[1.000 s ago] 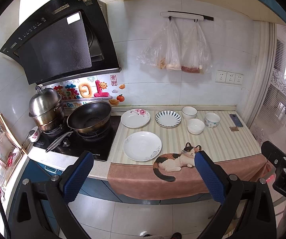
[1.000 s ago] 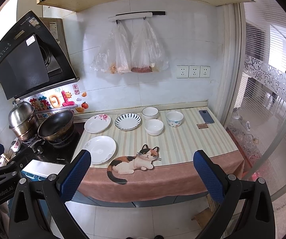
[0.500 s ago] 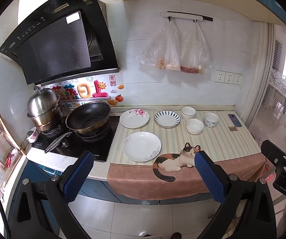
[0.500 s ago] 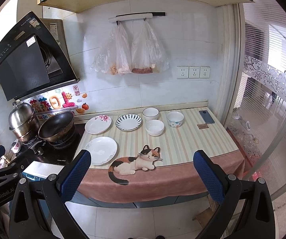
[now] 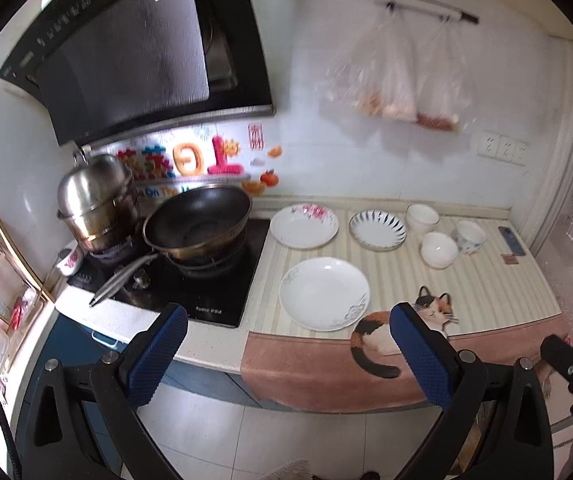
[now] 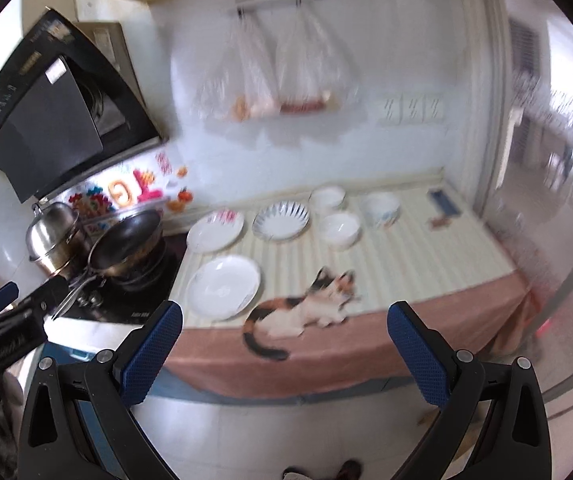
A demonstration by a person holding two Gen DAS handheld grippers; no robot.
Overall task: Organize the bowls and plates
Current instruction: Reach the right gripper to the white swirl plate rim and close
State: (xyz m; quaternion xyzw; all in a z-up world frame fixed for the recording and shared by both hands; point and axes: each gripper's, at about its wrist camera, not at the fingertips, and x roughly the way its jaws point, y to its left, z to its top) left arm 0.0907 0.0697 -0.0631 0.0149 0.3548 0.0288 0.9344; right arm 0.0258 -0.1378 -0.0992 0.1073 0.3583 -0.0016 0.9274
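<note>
On the striped counter mat (image 5: 486, 280) lie a plain white plate (image 5: 323, 293) in front, a flowered plate (image 5: 304, 226) and a blue-striped plate (image 5: 377, 229) behind it. To their right stand two white bowls (image 5: 422, 218) (image 5: 439, 249) and a patterned bowl (image 5: 471, 237). The same dishes show blurred in the right wrist view, with the white plate (image 6: 223, 287) nearest. My left gripper (image 5: 286, 338) and right gripper (image 6: 284, 336) are both open and empty, held in front of the counter edge, short of the dishes.
A stove (image 5: 190, 280) at the left carries a black wok (image 5: 198, 226) and a steel pot (image 5: 96, 200). A range hood (image 5: 134, 52) hangs above. Plastic bags (image 5: 398, 76) hang on the wall. A phone (image 5: 511, 235) lies at the far right. A cat picture (image 5: 402, 332) decorates the cloth's front.
Both grippers have moved closer to the counter and tilted down; the dishes look larger. The right wrist view has become blurred with motion. Nothing on the counter has moved.
</note>
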